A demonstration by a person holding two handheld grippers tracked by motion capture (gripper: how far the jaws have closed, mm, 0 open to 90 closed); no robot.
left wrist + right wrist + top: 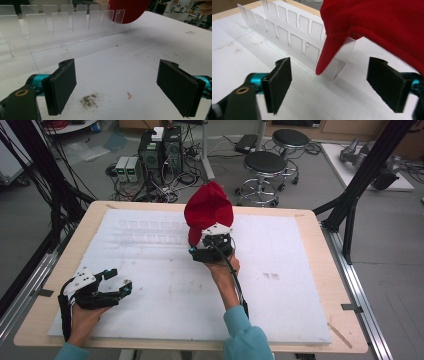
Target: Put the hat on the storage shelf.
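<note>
Red cap [208, 210] sits draped over the end of the clear slotted rack [150, 232] on the tabletop [300, 285]. Right hand-held gripper [212, 247], jaws wide apart and empty, sits just beside it, likely for a grasp or just after release. Left hand-held gripper [117, 281] rests wide open, empty, well apart.

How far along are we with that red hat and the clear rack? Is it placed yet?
Looks placed: the red hat sits draped over the end of the clear rack, an edge hanging down in front. Nothing is in hand: the right gripper sits just before the hat, jaws open and empty; the left gripper rests open near the table's front. Probably left: backing the right gripper away.
</note>
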